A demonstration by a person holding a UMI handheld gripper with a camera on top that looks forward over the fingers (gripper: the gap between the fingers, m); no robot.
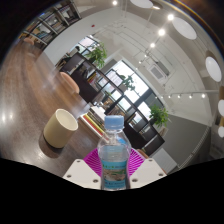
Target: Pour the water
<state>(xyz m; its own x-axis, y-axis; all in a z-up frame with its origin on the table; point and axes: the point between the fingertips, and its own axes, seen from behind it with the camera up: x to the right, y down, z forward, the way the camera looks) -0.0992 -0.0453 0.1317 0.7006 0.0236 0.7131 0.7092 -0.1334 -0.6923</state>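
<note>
A clear plastic water bottle (114, 155) with a blue cap and a blue-green label stands upright between my fingers. My gripper (114, 168) is shut on the bottle, with the magenta pads (95, 160) pressing on both its sides. The view is tilted and the bottle is held above the floor. A cream-coloured paper cup (60, 126) stands to the left of the bottle, on a pale surface beyond my fingers, apart from it.
The room behind is a lounge with dark sofas (85, 75), potted plants (97, 55), large windows (125, 95) and ceiling lights. A wooden floor (25, 85) stretches to the left. A dark bookshelf (50, 22) stands at the far back.
</note>
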